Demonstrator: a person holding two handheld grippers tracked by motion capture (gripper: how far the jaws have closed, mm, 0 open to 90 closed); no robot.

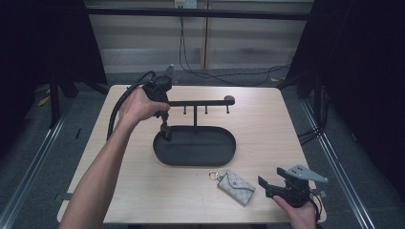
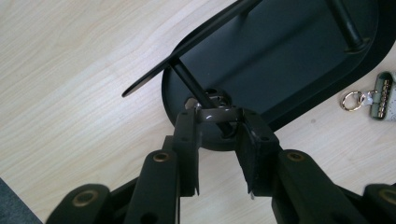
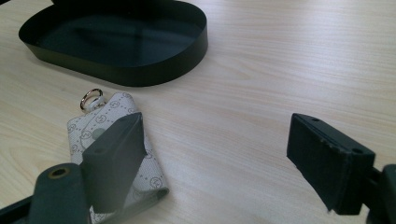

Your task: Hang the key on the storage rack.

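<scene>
Left tool [image 2: 218,122] is down at the left end of the black oval metal tray [image 1: 224,151], jaws closed on a small brown glossy item [image 2: 215,115]; can't tell what that item is. In the left gripper view it sits right against the thin black peg [image 2: 191,86] that hangs from the black horizontal hook bar [image 1: 200,102], and the peg crosses the gap between the jaws, so contact there is hard to read. The bar stands on a thin black post [image 1: 195,115] rising from the tray's back edge, with short pegs below it and a round knob at its right end.

Right tool [image 1: 264,186] rests low at the near right corner of the light wooden counter [image 1: 267,119], held in the right hand [image 1: 297,211], jaws wide apart, nothing between them.

Grey patterned fabric key pouch with a metal ring [image 1: 234,185] lies flat on the counter just in front of the tray, ring end toward the tray. It is just beside the right tool; in the right gripper view one jaw overlaps the pouch [image 3: 116,140], touching or not I can't tell.

Behind the counter: black cables [image 1: 210,71] on grey floor.
</scene>
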